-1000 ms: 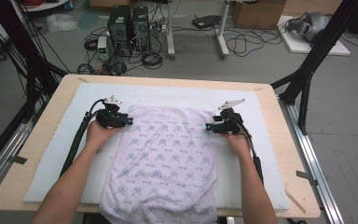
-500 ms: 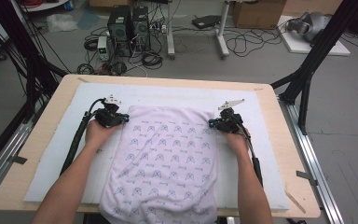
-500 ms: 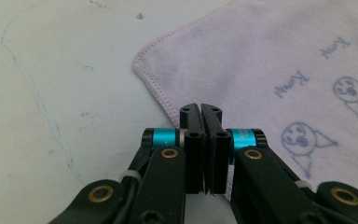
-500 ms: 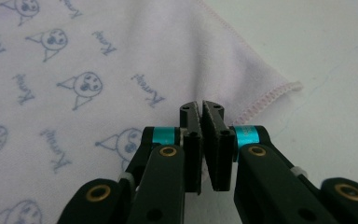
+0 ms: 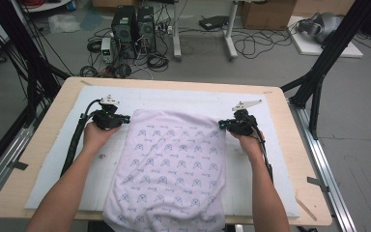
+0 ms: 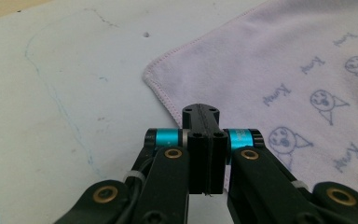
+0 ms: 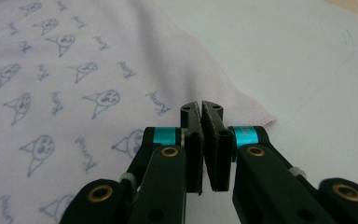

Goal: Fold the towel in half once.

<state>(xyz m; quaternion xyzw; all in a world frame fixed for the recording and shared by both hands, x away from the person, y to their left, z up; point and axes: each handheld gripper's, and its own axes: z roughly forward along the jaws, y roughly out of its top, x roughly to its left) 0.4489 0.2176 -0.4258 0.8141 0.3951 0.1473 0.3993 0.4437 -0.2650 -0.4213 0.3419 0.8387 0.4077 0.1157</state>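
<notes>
While the printed towel (image 5: 170, 166) lies flat on the white mat (image 5: 53, 164), with its near end hanging over the table edge (image 5: 24, 215), the left gripper (image 5: 124, 119) pinches the far left edge of it. Its jaws have just been closing and now stand together. The right gripper (image 5: 221, 124) is clamped on the far right edge in the same way.
</notes>
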